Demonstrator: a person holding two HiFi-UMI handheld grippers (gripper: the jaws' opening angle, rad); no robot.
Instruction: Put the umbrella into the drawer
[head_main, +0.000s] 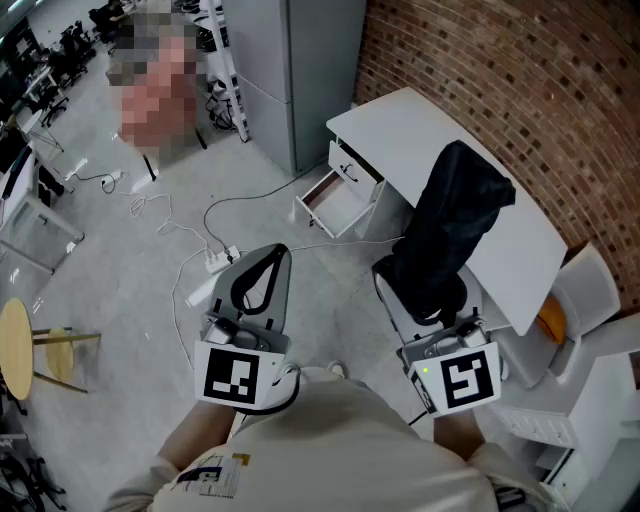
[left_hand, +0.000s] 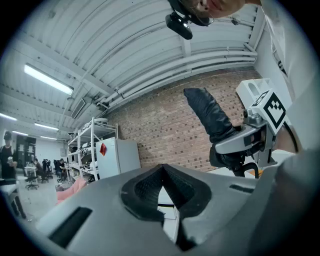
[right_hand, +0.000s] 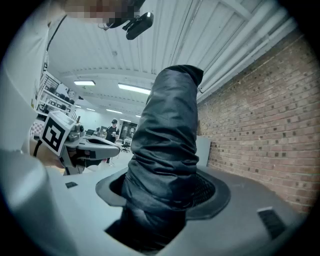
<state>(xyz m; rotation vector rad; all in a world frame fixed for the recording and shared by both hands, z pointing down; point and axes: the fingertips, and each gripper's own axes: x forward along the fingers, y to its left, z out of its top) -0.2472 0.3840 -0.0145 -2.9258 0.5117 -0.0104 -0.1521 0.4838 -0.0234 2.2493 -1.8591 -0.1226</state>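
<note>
The black folded umbrella (head_main: 455, 215) stands up out of my right gripper (head_main: 428, 292), whose jaws are shut on its lower end. In the right gripper view the umbrella (right_hand: 167, 140) fills the wide gap between the pads (right_hand: 212, 192). It also shows in the left gripper view, where the umbrella (left_hand: 207, 112) rises from the right gripper (left_hand: 240, 145). My left gripper (head_main: 277, 252) is at the left, shut with nothing in it; its tips meet. The white desk (head_main: 430, 130) stands ahead by the brick wall, and its drawer (head_main: 335, 205) is pulled open, well beyond both grippers.
A power strip (head_main: 215, 262) and white cables lie on the floor ahead of my left gripper. A grey cabinet (head_main: 290, 70) stands left of the desk. White furniture (head_main: 590, 290) crowds the right side. A round wooden stool (head_main: 15, 345) is at far left.
</note>
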